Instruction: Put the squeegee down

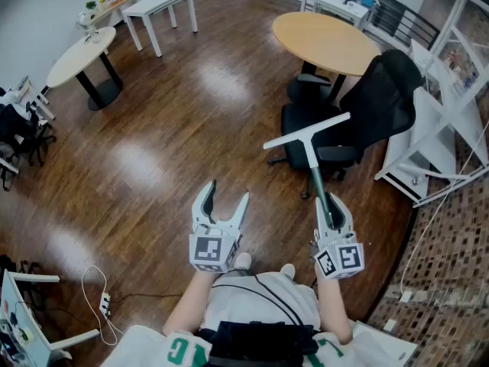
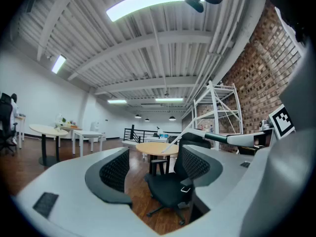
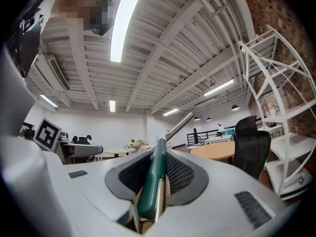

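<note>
The squeegee point(image 1: 309, 147) has a green handle, a grey shaft and a white crossbar at its far end. My right gripper point(image 1: 333, 209) is shut on the green handle point(image 3: 154, 179), held level above the wood floor, with the crossbar point(image 3: 178, 125) pointing toward the black office chair point(image 1: 359, 121). My left gripper point(image 1: 228, 203) hovers beside it on the left, jaws open with nothing between them. In the left gripper view the squeegee shaft point(image 2: 224, 138) and crossbar cross the right side, past the open fingers point(image 2: 113, 171).
A round wooden table point(image 1: 325, 43) stands behind the black chair. A white metal shelf frame point(image 1: 443, 121) leans by the brick wall at right. Another round table point(image 1: 80, 56) and a white table point(image 1: 160, 6) stand at far left. A cable point(image 1: 99, 300) lies on the floor.
</note>
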{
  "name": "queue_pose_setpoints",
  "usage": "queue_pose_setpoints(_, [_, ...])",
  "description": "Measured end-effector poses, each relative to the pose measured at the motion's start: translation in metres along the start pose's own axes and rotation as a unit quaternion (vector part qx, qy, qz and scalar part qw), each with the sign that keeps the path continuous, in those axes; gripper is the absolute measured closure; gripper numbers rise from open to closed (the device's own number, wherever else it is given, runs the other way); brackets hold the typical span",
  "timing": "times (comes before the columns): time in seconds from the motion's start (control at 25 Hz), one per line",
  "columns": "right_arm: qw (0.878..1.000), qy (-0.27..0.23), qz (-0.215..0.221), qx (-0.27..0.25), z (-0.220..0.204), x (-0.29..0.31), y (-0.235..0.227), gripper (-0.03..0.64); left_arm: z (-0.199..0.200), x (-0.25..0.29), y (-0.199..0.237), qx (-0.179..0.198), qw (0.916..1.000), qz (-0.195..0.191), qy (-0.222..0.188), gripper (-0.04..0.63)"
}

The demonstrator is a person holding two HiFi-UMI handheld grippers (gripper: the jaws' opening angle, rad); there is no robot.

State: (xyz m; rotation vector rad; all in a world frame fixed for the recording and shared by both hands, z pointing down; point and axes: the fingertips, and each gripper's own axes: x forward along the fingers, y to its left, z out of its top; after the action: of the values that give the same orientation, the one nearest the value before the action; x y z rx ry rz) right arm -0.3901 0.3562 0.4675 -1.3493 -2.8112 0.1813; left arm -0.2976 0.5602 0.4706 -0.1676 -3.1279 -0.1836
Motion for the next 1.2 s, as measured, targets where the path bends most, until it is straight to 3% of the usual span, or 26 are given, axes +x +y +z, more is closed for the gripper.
queue_pose_setpoints(0.2, [0.999,0.001,-0.044,-0.005,0.001,-0.032,0.009,0.499,-0.013,0.003,0.002,0.031,0.9985,-0.045,0.011,0.273])
queue_pose_setpoints(0.32, [0.994,-0.002,-0.107,-0.014,0.008,-0.078,-0.004,0.499,-0.013,0.018,-0.036,0.018,0.9928,-0.117,0.013,0.273])
queue_pose_setpoints(0.48, [0.977,-0.024,-0.211,-0.018,0.022,-0.161,-0.039,0.499,-0.024,0.036,-0.113,0.024,0.9766,-0.213,0.016,0.273])
queue_pose_setpoints(0.64, [0.955,-0.052,-0.291,-0.017,0.041,-0.259,-0.057,0.499,-0.017,0.018,-0.222,-0.002,0.9514,-0.307,0.023,0.273])
queue_pose_setpoints(0.72, [0.938,-0.062,-0.339,-0.026,0.050,-0.321,-0.058,0.499,-0.026,0.003,-0.281,0.002,0.9322,-0.361,0.028,0.273])
queue_pose_setpoints(0.8, [0.914,-0.075,-0.397,-0.036,0.057,-0.390,-0.057,0.499,-0.035,-0.017,-0.345,0.002,0.9091,-0.415,0.033,0.273])
queue_pose_setpoints(1.0, [0.859,-0.086,-0.504,-0.039,0.059,-0.556,-0.044,0.499,-0.057,-0.100,-0.486,-0.009,0.8548,-0.517,0.048,0.273])
queue_pose_setpoints(1.08, [0.829,-0.086,-0.551,-0.030,0.054,-0.623,-0.027,0.499,-0.067,-0.142,-0.540,-0.011,0.8270,-0.558,0.063,0.273])
queue_pose_setpoints(1.2, [0.775,-0.092,-0.626,-0.015,0.045,-0.711,0.006,0.499,-0.077,-0.207,-0.615,0.007,0.7723,-0.629,0.086,0.273])
